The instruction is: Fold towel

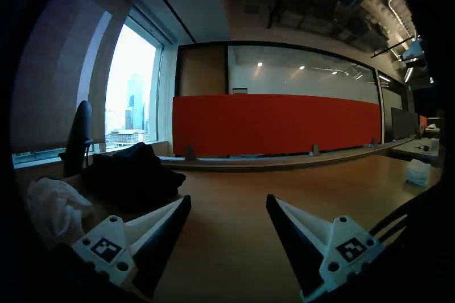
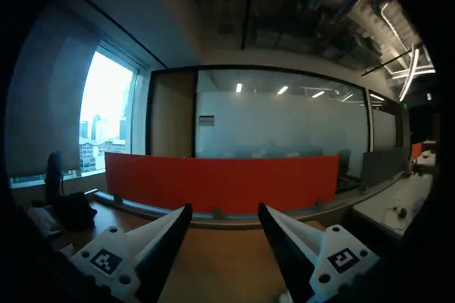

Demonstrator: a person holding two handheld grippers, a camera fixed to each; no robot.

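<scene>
In the left gripper view my left gripper (image 1: 228, 199) is open, low over the wooden desk (image 1: 239, 223), with nothing between its fingers. A dark bundle of cloth (image 1: 133, 175) lies on the desk ahead to the left, and a crumpled white towel (image 1: 54, 206) sits at the far left, nearer than the dark bundle. In the right gripper view my right gripper (image 2: 224, 207) is open too, held above the desk (image 2: 227, 269) and pointing at the red divider (image 2: 227, 181). A dark bundle (image 2: 74, 209) and a bit of white cloth (image 2: 42, 220) lie far to the left.
A red divider panel (image 1: 273, 124) runs along the desk's far edge, with a glass wall behind it. A black chair (image 1: 77, 138) stands by the window at the left. A small white object (image 1: 420, 172) sits at the right; neighbouring desks (image 2: 392, 200) lie further right.
</scene>
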